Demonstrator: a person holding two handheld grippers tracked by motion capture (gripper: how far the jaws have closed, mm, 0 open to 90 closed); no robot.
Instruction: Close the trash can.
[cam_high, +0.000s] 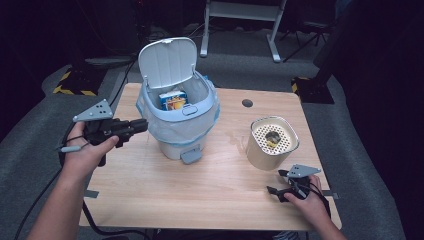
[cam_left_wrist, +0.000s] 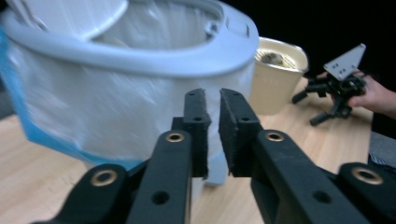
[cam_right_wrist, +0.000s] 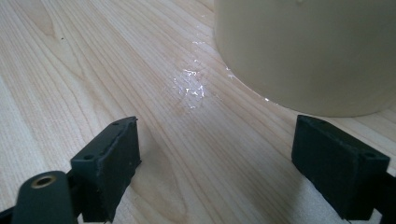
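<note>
Ahead of left gripper (cam_left_wrist: 212, 119) jaws (nearly together, empty): lidded bin (cam_high: 178, 112). Right gripper (cam_right_wrist: 229, 172) jaws apart, cream canister (cam_right_wrist: 308, 51) just beyond; approach squarely, low over worktop (cam_right_wrist: 93, 60).

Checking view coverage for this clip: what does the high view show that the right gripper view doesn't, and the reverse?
High view alone: the lidded bin with a box inside, the left hand-held gripper, and the cream container's perforated top. Right gripper view alone: a shiny wet-looking smear near the container's base. Shared: the cream container and wooden table.
</note>
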